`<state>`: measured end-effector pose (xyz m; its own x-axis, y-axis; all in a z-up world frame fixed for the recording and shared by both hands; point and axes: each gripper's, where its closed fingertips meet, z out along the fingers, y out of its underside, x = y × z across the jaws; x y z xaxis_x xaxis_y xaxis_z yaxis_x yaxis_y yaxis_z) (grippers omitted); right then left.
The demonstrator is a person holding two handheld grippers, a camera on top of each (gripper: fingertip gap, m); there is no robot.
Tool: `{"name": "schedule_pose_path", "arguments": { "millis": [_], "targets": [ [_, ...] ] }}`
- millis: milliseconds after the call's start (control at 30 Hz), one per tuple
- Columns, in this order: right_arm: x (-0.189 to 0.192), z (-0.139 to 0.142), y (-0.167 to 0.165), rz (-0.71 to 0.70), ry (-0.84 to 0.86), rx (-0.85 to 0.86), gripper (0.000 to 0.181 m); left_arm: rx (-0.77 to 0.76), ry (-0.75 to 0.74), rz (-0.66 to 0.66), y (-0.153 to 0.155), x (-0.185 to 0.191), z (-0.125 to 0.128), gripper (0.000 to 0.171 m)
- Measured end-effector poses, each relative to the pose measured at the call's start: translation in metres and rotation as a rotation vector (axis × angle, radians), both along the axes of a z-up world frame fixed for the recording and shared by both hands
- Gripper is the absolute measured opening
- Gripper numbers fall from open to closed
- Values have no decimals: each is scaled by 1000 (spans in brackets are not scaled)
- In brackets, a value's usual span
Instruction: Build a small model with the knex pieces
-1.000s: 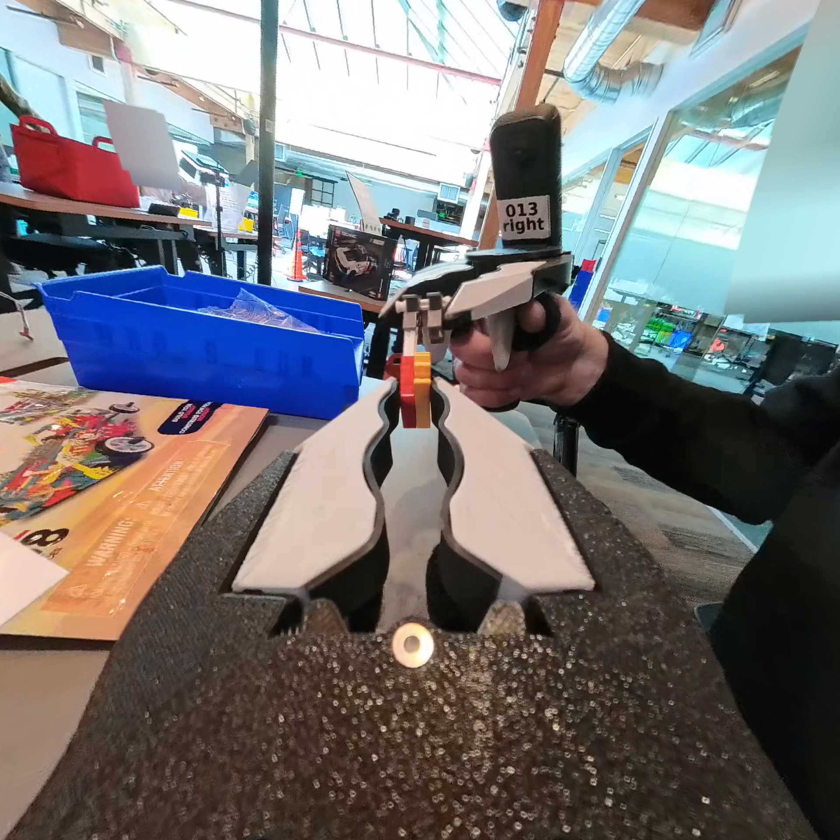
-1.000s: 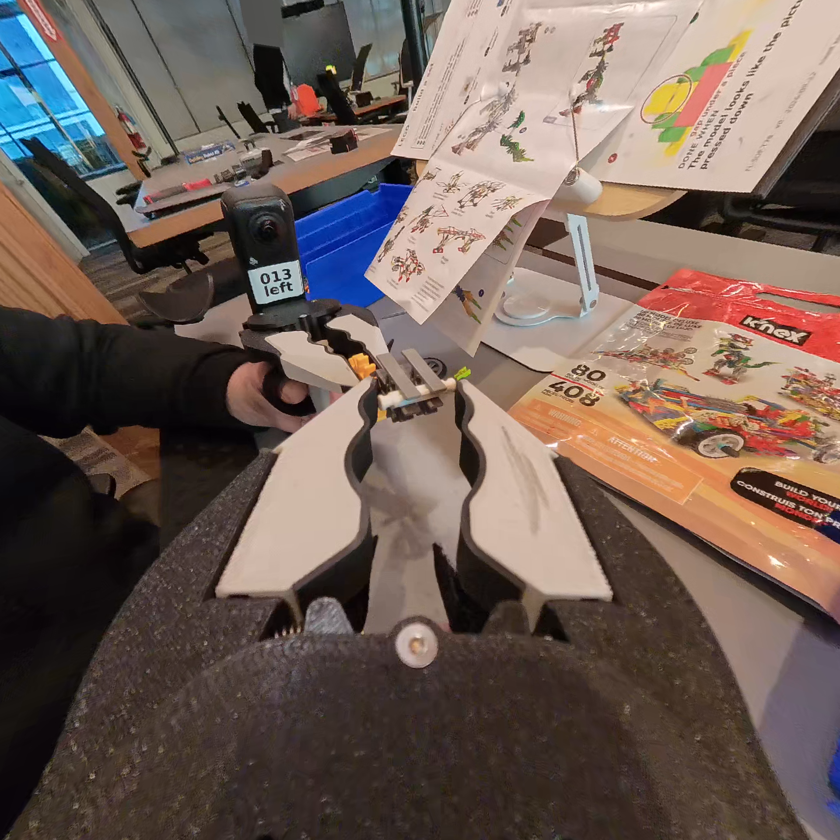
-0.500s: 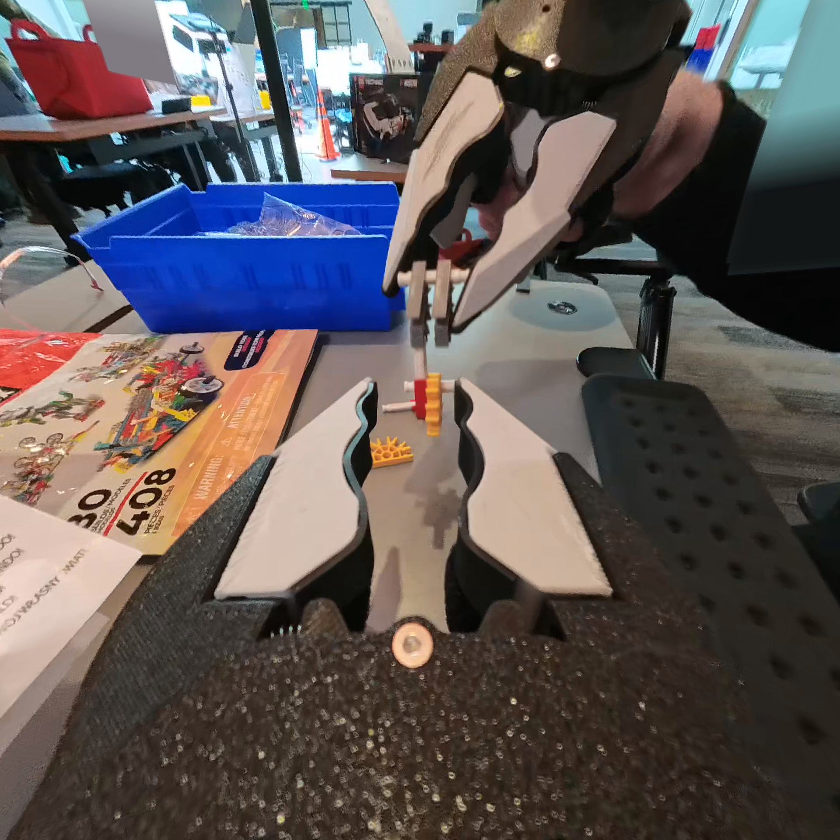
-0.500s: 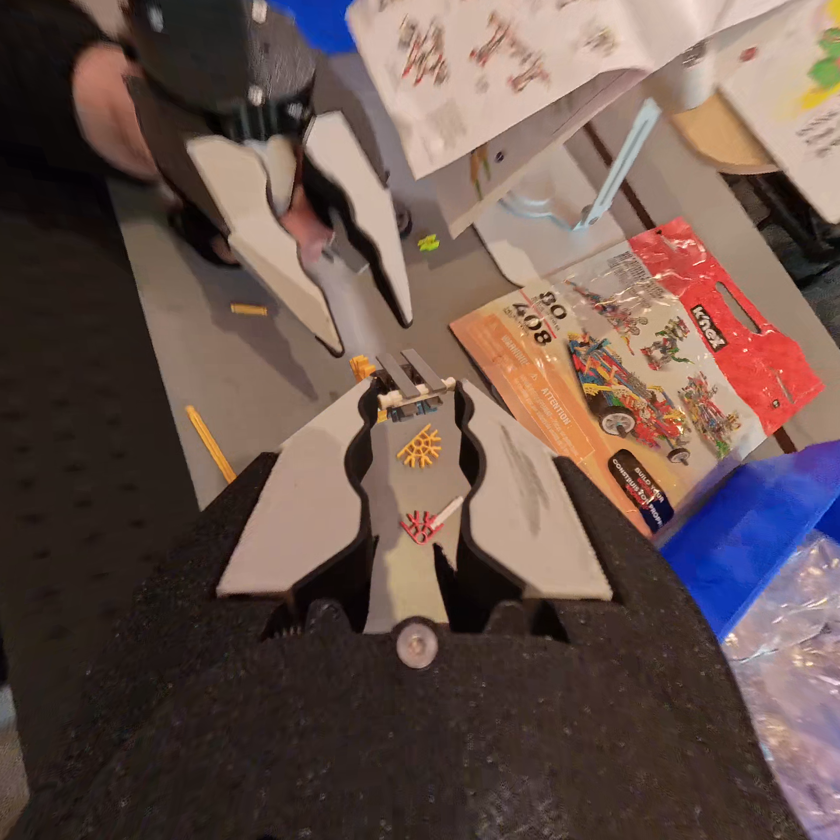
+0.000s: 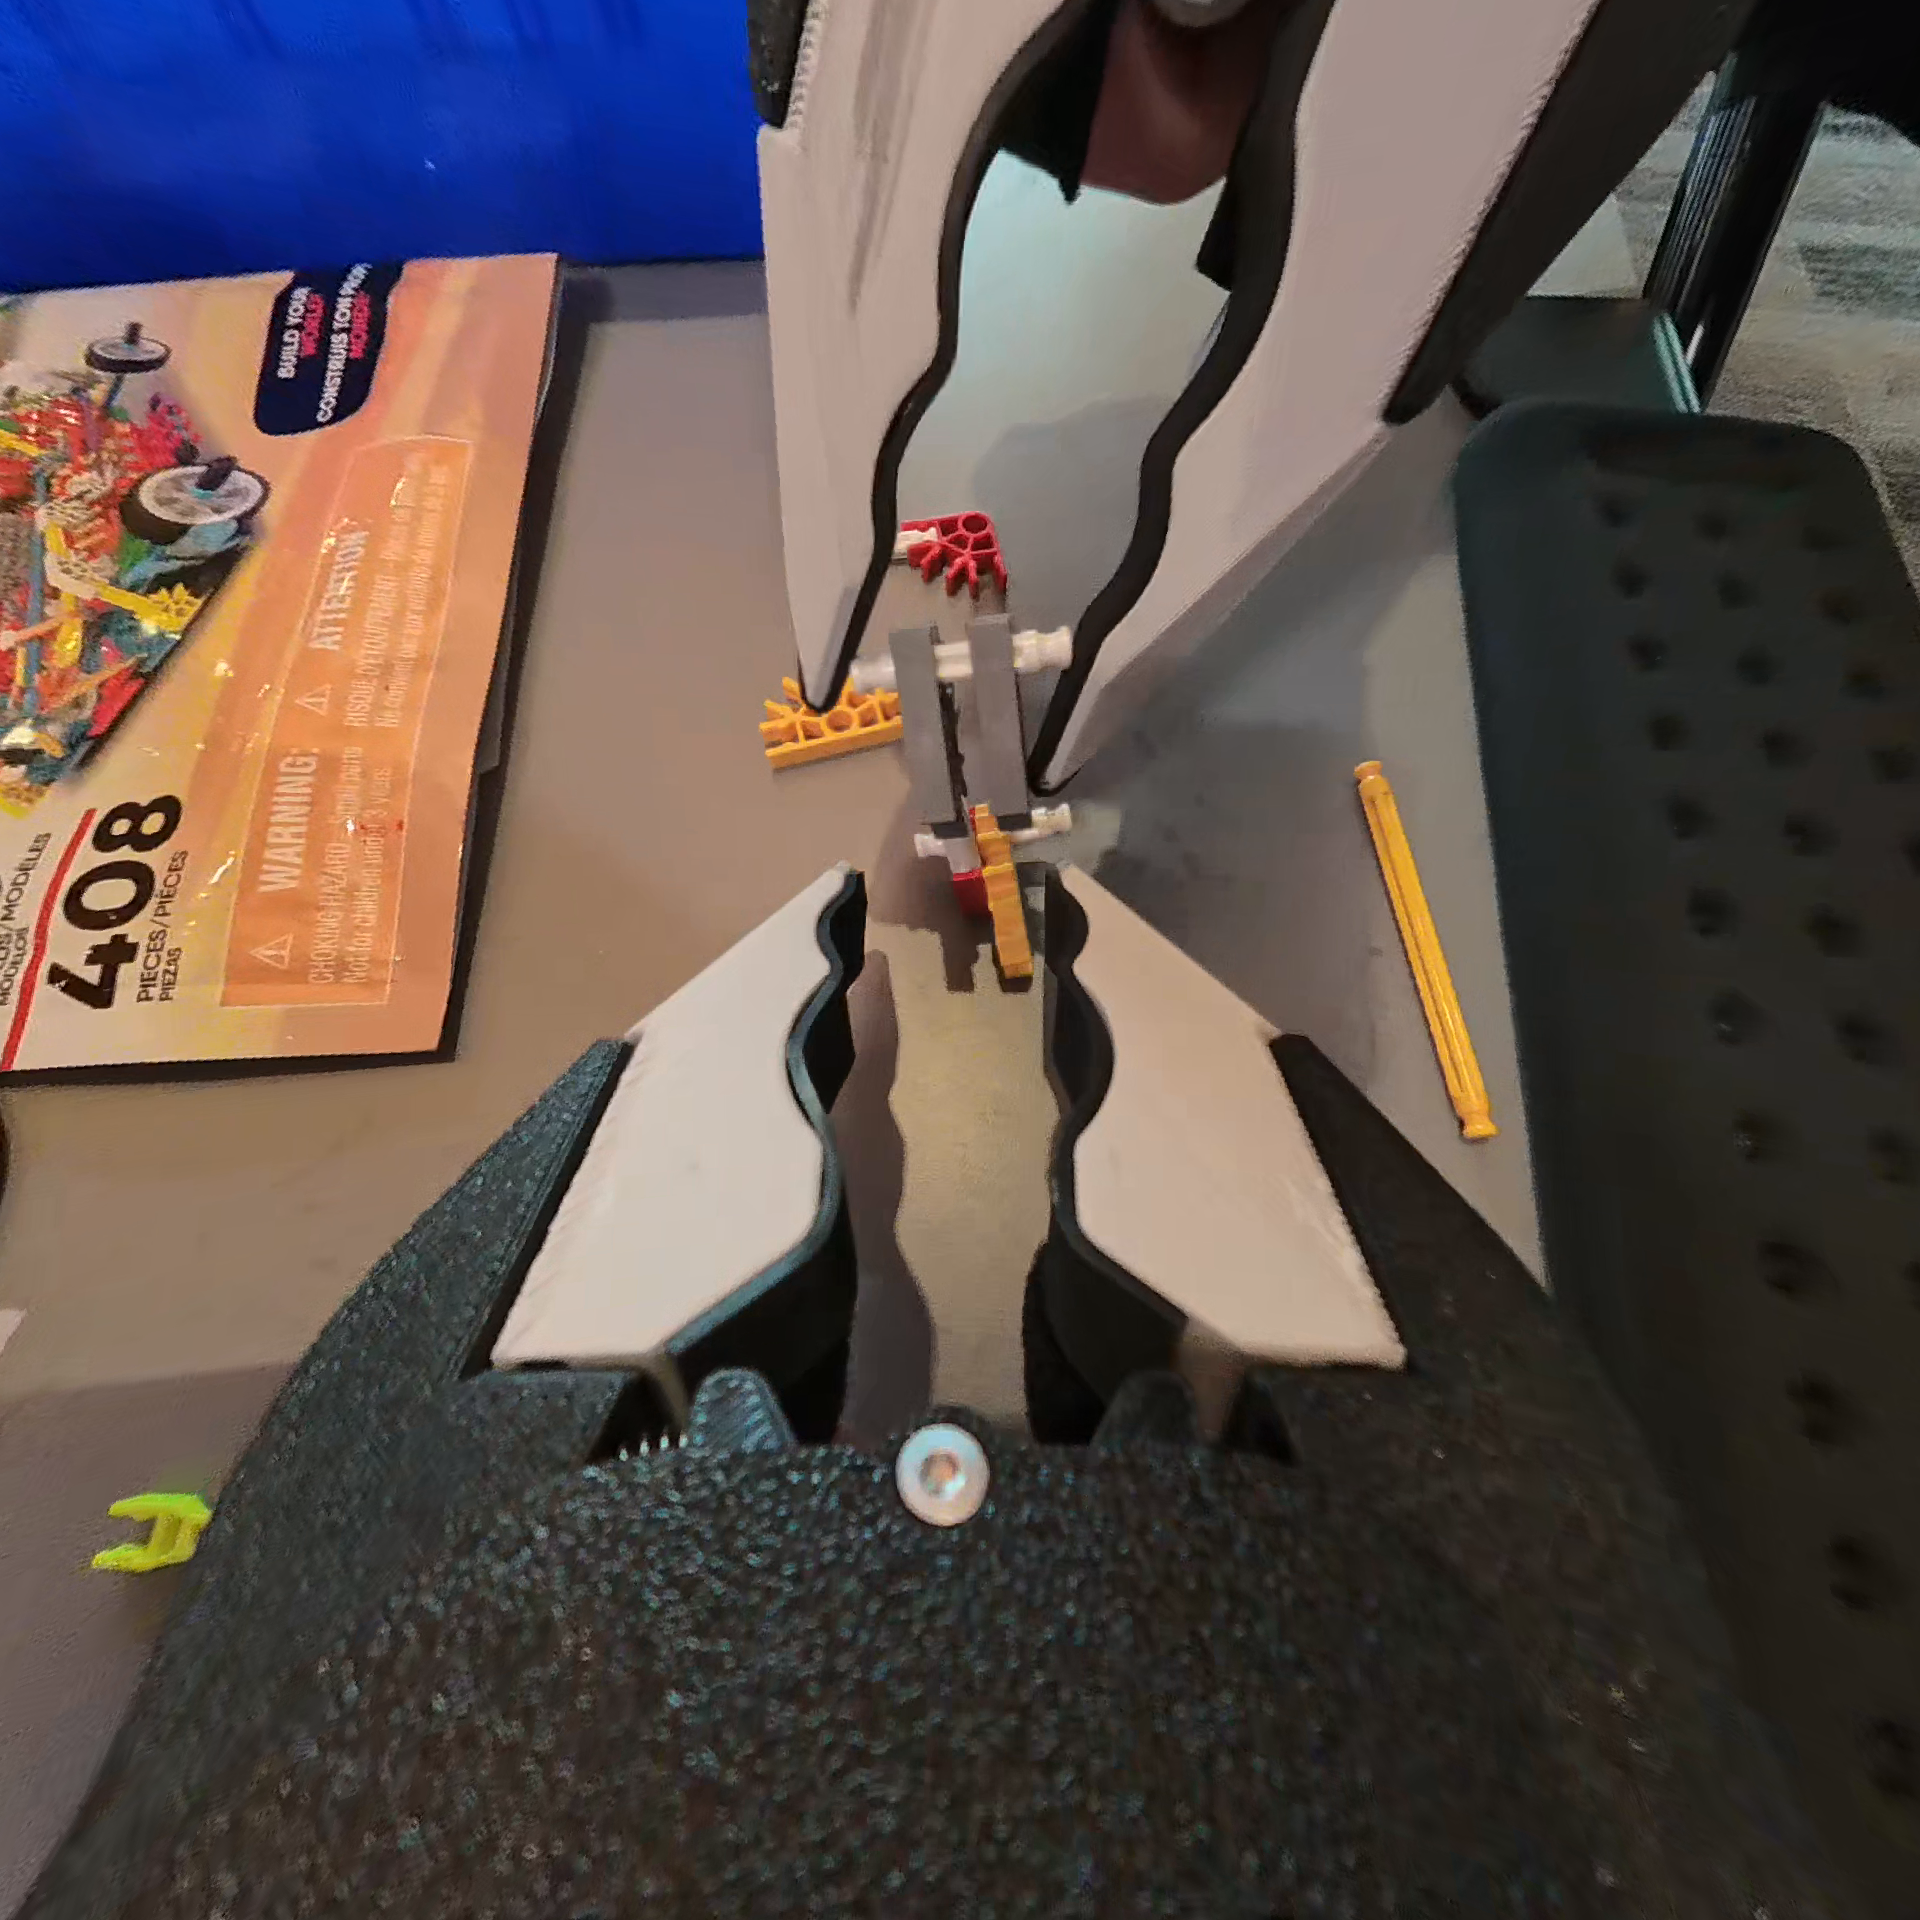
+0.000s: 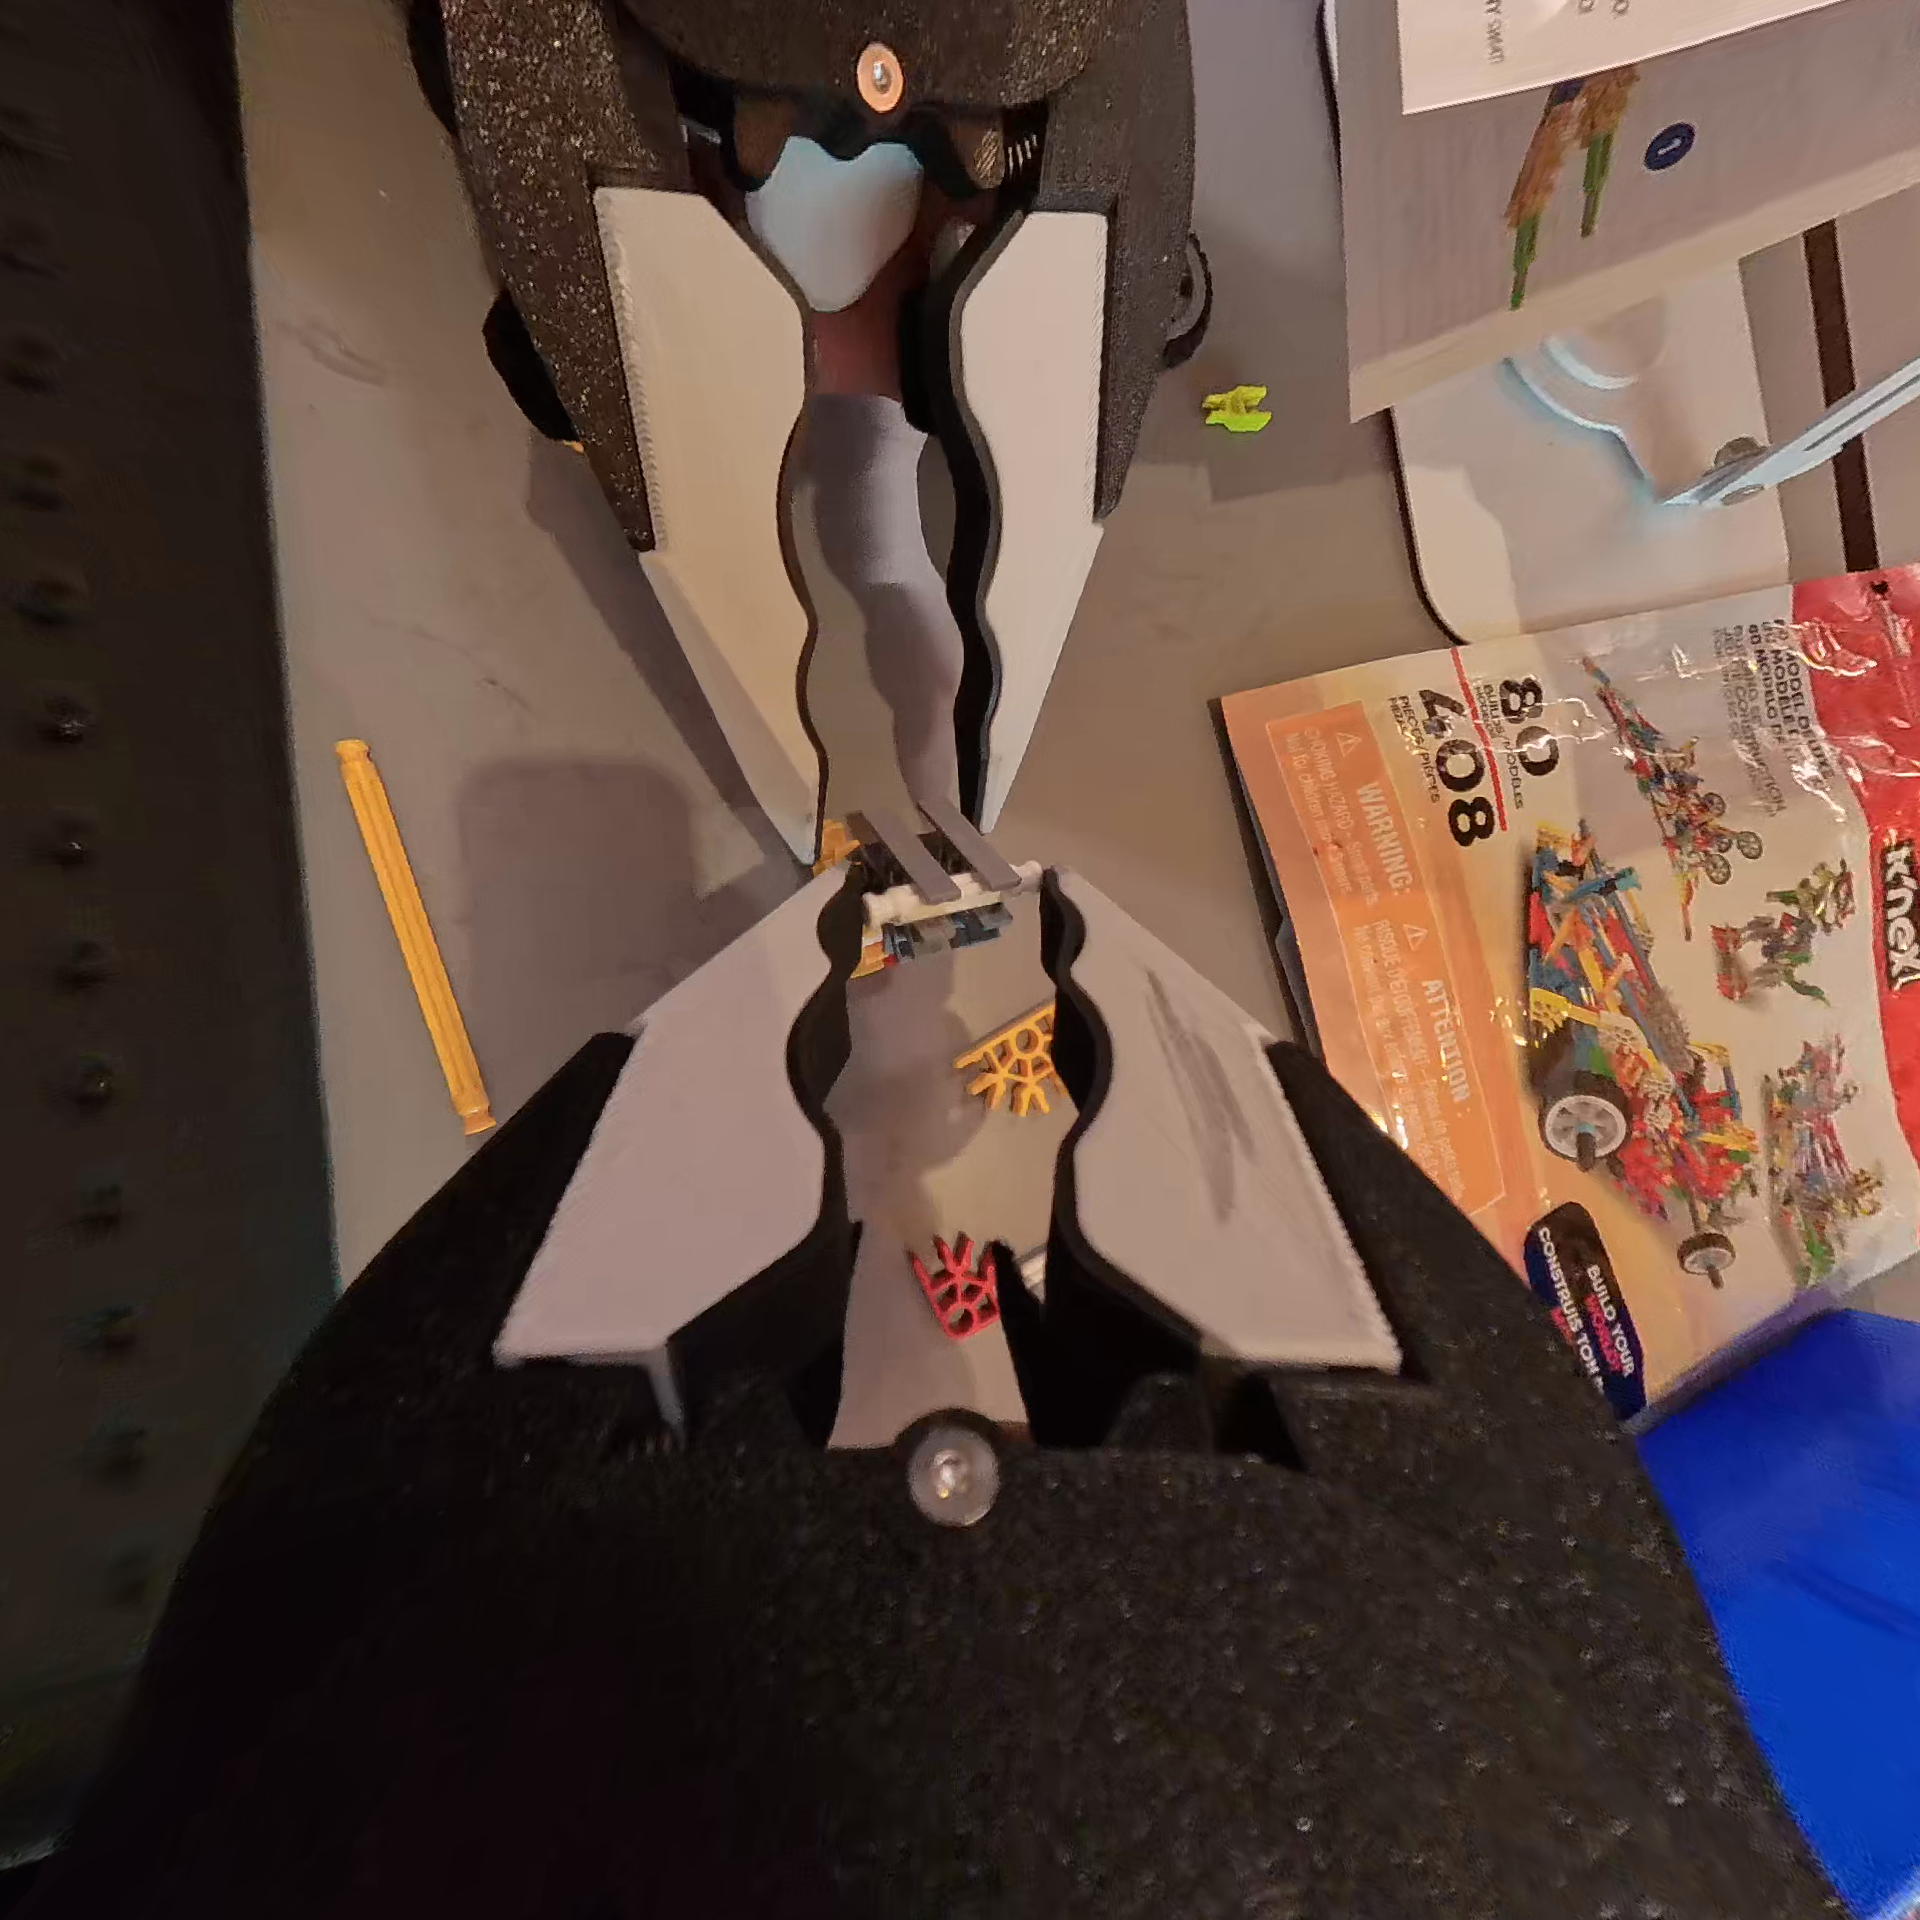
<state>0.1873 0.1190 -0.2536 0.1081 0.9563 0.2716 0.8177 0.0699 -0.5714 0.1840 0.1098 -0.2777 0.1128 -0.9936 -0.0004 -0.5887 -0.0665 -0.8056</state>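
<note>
Small assembly (image 5: 977,769): on the worktop (image 5: 644,831), between the tips of the two hand-held grippers — left hand-held gripper (image 5: 951,894) near side, right hand-held gripper (image 5: 935,717) far side.
Flat connector (image 5: 826,717): just left of the assembly, under a right fingertip.
Long rod (image 5: 1423,951): right of the assembly, apart.
Printed bag (image 5: 239,665): far left — bin (image 5: 364,125) behind it.
Small clip (image 5: 151,1543): near-left edge.

rough speckled black gripper body (image 5: 935,1714), glossy crinkled plastic bag (image 6: 1621,935), smooth matt grey table (image 5: 644,727)
</note>
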Motion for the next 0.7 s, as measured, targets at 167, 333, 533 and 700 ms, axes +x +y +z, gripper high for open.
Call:
{"name": "schedule_pose_path", "arguments": {
  "millis": [167,333,533,700],
  "targets": [
    [0,4,-2,-2,18,-10,37,8,12,-19,-3,4,-4,32],
    [5,13,-3,-29,57,-16,44,14,24,-28,-6,7,-7,31],
    [18,30,-5,-83,135,-21,44,20,43,-35,-7,9,-10,31],
    [51,29,7,-257,103,-48,45,22,64,-38,-8,8,-12,31]
  ]
}}
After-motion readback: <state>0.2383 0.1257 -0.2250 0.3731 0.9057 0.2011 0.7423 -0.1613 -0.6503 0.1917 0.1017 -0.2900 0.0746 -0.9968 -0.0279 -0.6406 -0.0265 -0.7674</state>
